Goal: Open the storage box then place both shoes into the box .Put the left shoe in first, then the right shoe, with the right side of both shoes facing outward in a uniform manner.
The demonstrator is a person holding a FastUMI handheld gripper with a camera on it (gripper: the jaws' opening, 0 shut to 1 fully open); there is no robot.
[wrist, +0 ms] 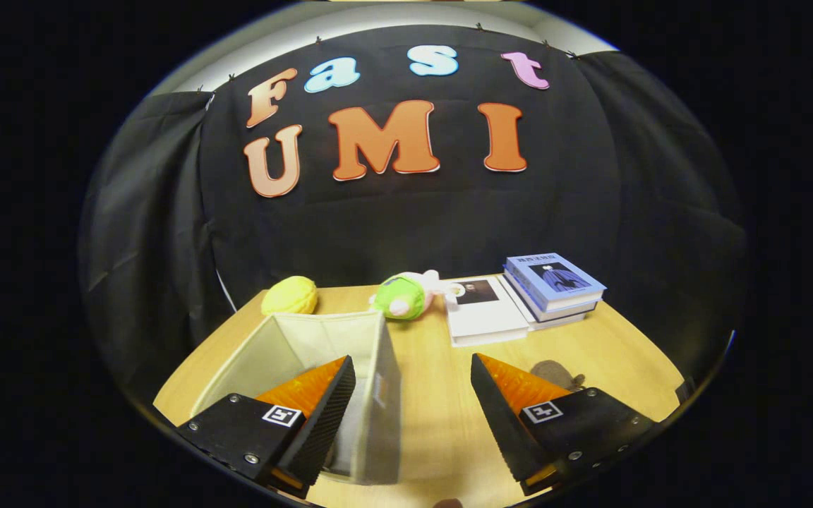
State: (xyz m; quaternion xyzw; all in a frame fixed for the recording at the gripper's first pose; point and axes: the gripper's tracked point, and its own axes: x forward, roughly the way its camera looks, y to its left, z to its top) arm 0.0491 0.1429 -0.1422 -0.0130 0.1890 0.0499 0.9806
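Spread wide and empty, the gripper (pixel 406 416) is held low in the frame, straddling the right wall of the open storage box (pixel 308 367), lower left on the tabletop (pixel 435 395).

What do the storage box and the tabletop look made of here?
Storage box: apparently beige fabric, matte, with soft, slightly bowed walls; its top is open. Table: light wood or wood-look laminate, smooth with faint grain and slight sheen. The gripper is open, its left finger over the box.
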